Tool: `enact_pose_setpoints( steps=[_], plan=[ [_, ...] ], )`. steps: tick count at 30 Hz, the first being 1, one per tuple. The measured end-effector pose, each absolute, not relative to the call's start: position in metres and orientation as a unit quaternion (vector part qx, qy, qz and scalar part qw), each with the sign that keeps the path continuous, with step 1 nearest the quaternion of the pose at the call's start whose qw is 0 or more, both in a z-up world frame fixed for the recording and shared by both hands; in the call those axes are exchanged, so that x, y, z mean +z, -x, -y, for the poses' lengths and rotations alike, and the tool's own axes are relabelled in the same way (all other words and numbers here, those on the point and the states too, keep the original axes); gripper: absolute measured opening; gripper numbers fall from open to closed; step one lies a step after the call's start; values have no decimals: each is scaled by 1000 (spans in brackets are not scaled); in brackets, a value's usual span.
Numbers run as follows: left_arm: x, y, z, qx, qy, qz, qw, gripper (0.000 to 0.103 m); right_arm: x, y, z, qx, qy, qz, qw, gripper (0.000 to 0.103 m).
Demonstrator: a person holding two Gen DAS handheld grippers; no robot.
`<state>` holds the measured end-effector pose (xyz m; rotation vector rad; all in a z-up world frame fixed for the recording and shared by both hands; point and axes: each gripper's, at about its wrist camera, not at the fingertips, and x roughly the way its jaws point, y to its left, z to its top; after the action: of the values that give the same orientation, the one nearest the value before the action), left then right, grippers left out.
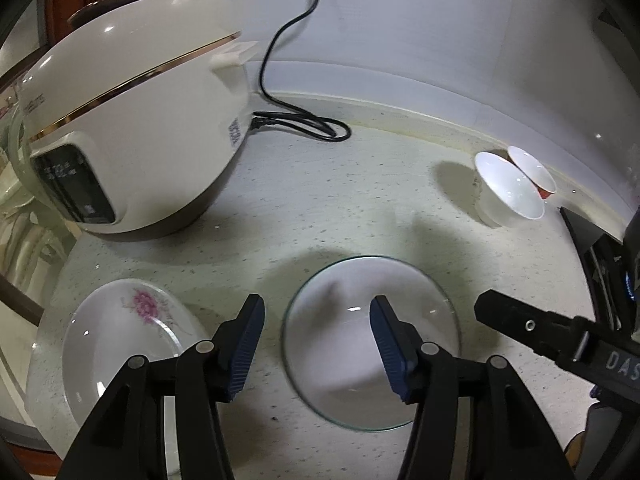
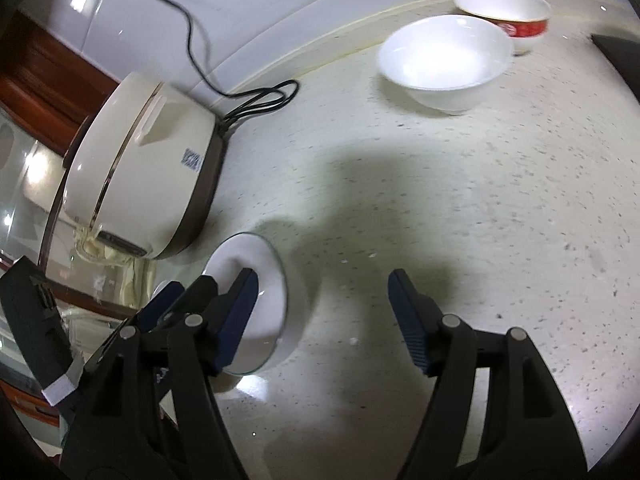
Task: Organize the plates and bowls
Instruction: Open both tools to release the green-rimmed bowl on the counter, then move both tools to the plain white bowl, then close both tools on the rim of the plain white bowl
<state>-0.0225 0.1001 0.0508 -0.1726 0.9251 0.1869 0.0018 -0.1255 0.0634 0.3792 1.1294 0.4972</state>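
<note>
A clear glass plate [image 1: 360,280] lies flat on the speckled counter [image 1: 320,200]. My left gripper [image 1: 317,299] stands open above it, with the plate's left rim in the gap and no pad touching it. To its left lies a white plate with a pink flower [image 1: 128,332]. A white bowl [image 1: 508,188] and a red-sided bowl [image 1: 534,174] stand at the back right. In the right wrist view my right gripper [image 2: 322,272] is open and empty, its left finger over the glass plate [image 2: 256,260]. The white bowl [image 2: 444,60] and red bowl [image 2: 516,16] stand far ahead of it.
A cream rice cooker [image 1: 132,120] fills the back left, with its black cord [image 1: 304,124] coiled on the counter by the wall. The counter's glass edge [image 1: 44,320] curves close on the left. My right gripper's arm [image 1: 520,324] reaches in from the right.
</note>
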Motion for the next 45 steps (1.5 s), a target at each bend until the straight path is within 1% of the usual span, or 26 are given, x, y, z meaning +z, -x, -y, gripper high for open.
enact_pose_setpoints(
  steps=[5,7,9,14,22,29,37,45],
  plan=[
    [56,8,-81,57,96,-452,885,56,58,-8,156,198,-207,-527,800,73],
    [58,0,-71,37,105,-461,881,58,54,-12,171,179,-222,-528,800,75],
    [60,-10,-61,18,115,-470,875,60,51,-14,185,163,-237,-530,798,75],
    [64,-42,-42,-10,135,-492,860,61,44,-24,217,128,-264,-532,795,75],
    [67,-109,-15,-28,143,-525,838,61,42,-46,238,105,-286,-528,793,76],
    [62,-157,-11,-24,166,-539,825,61,43,-80,246,95,-305,-521,791,76],
    [36,-200,-13,-8,188,-570,800,61,40,-121,241,88,-312,-526,786,76],
    [15,-214,-17,0,199,-588,784,61,34,-138,238,89,-310,-533,782,76]
  ],
)
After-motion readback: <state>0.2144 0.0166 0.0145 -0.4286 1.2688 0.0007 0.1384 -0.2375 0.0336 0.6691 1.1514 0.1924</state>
